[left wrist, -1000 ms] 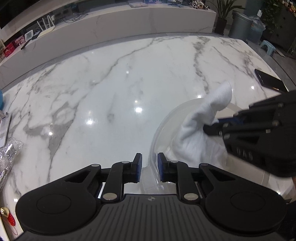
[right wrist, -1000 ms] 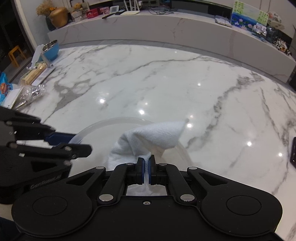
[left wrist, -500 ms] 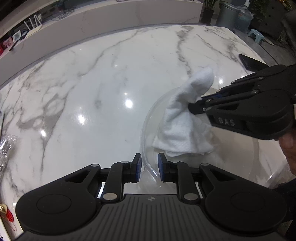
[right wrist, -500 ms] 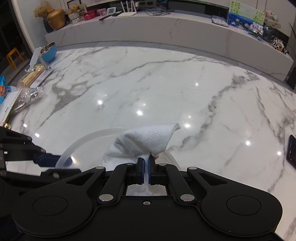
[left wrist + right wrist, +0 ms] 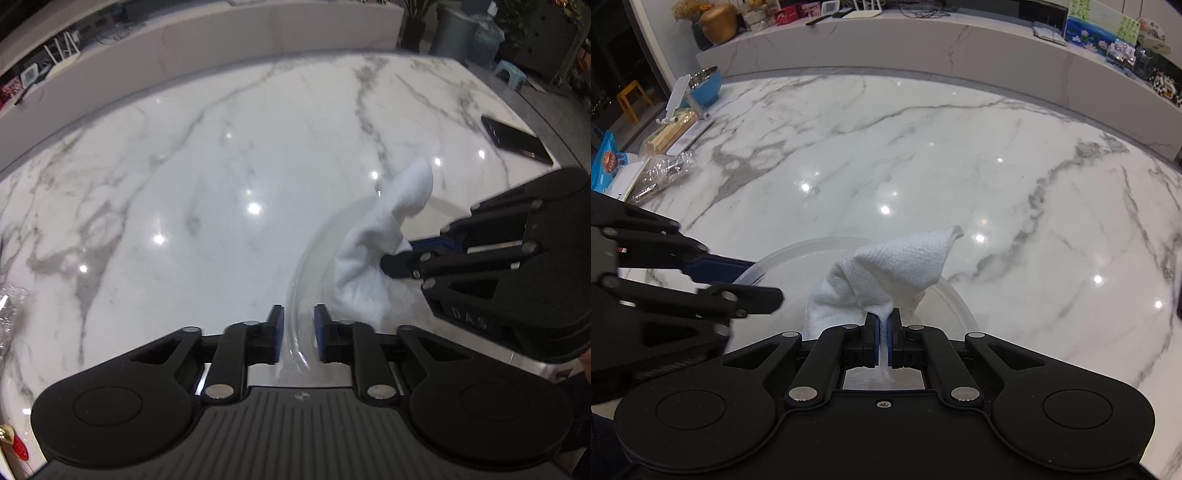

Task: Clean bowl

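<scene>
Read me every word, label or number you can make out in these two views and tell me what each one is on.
"DAS": raised letters on the black body of the right gripper, seen in the left wrist view; anything beyond those letters is blurred.
Blue packet at the table's left edge: a round orange logo with lettering, too small to read.
Boxes and cards on the back counter: print too small to read.
Nothing readable on the white cloth, the clear bowl or the left gripper.

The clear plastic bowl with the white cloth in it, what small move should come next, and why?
Probably sweep the white cloth around the inner wall of the clear plastic bowl: the right gripper pinches it inside, while the left gripper straddles the rim to steady it.
</scene>
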`<control>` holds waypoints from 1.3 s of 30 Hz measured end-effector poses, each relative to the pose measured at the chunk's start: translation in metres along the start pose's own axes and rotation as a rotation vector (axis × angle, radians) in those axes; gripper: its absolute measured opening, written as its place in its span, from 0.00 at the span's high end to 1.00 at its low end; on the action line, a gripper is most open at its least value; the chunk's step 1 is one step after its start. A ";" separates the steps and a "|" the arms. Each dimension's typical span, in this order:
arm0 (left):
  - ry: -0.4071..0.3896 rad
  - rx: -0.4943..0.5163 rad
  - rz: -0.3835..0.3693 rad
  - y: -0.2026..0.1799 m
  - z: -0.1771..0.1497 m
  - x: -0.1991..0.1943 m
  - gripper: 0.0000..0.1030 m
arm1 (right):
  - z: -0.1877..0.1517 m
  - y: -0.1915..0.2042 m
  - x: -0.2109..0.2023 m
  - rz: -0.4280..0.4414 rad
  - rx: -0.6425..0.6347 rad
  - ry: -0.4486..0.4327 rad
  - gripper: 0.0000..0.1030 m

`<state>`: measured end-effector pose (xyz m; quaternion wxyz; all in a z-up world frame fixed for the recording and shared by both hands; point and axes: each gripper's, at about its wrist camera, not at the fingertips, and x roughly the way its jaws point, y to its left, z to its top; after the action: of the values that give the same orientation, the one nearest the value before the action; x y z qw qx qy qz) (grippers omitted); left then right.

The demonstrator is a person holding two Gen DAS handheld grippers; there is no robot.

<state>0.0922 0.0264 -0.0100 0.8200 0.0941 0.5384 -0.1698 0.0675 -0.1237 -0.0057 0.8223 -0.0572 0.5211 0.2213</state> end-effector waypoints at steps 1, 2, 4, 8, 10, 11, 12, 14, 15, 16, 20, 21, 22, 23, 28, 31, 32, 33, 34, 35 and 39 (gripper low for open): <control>-0.001 -0.002 -0.004 0.000 0.000 0.000 0.91 | 0.000 0.000 0.001 -0.002 0.001 0.005 0.98; 0.000 -0.007 -0.009 0.001 0.000 -0.001 0.91 | -0.001 0.000 0.002 -0.004 0.001 0.010 0.97; 0.002 -0.013 -0.014 0.002 0.000 -0.001 0.91 | -0.001 0.000 0.004 -0.003 -0.003 0.020 0.95; 0.004 -0.017 -0.012 0.002 -0.001 -0.001 0.91 | -0.001 0.002 0.004 0.042 -0.004 0.041 0.82; 0.005 -0.026 -0.018 0.003 -0.001 -0.001 0.91 | -0.002 0.004 0.004 0.066 -0.007 0.053 0.78; 0.006 -0.032 -0.022 0.004 -0.001 -0.001 0.91 | -0.002 0.004 0.004 0.069 -0.008 0.059 0.77; 0.007 -0.036 -0.025 0.004 0.000 -0.001 0.91 | -0.002 0.005 0.004 0.074 -0.016 0.063 0.76; 0.011 -0.046 -0.034 0.006 0.000 0.000 0.91 | -0.004 0.007 0.004 0.083 -0.033 0.069 0.70; 0.012 -0.047 -0.035 0.006 0.000 0.000 0.91 | -0.005 0.008 0.003 0.086 -0.042 0.070 0.70; 0.012 -0.048 -0.036 0.007 0.000 0.000 0.91 | -0.005 0.010 0.003 0.090 -0.051 0.071 0.70; 0.015 -0.047 -0.037 0.007 0.000 -0.001 0.91 | -0.006 0.010 0.002 0.092 -0.056 0.069 0.70; 0.016 -0.045 -0.038 0.007 0.000 -0.001 0.91 | -0.006 0.010 0.002 0.092 -0.060 0.070 0.70; 0.016 -0.042 -0.039 0.006 0.000 -0.001 0.91 | -0.006 0.010 0.002 0.093 -0.064 0.072 0.70; 0.017 -0.040 -0.042 0.006 -0.001 -0.001 0.91 | -0.007 0.011 0.002 0.099 -0.077 0.079 0.70; 0.021 -0.035 -0.051 0.006 -0.001 -0.001 0.91 | -0.011 0.015 0.000 0.149 -0.140 0.109 0.54; 0.022 -0.034 -0.049 0.007 -0.001 -0.001 0.91 | -0.015 0.022 0.001 0.142 -0.175 0.111 0.49; 0.023 -0.035 -0.049 0.007 0.000 -0.001 0.91 | -0.016 0.024 0.002 0.131 -0.187 0.112 0.49; 0.023 -0.035 -0.049 0.007 0.000 -0.001 0.91 | -0.018 0.027 0.004 0.119 -0.200 0.113 0.49; 0.023 -0.035 -0.048 0.007 0.000 -0.001 0.91 | -0.020 0.032 0.007 0.090 -0.225 0.110 0.49; 0.024 -0.034 -0.044 0.006 -0.001 -0.001 0.91 | -0.021 0.033 0.008 0.078 -0.235 0.108 0.49; 0.026 -0.034 -0.037 0.006 -0.001 0.000 0.91 | -0.023 0.038 0.013 0.050 -0.257 0.096 0.53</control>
<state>0.0934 0.0323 -0.0108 0.8112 0.0725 0.5534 -0.1746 0.0367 -0.0932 -0.0228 0.7767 -0.1594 0.5284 0.3035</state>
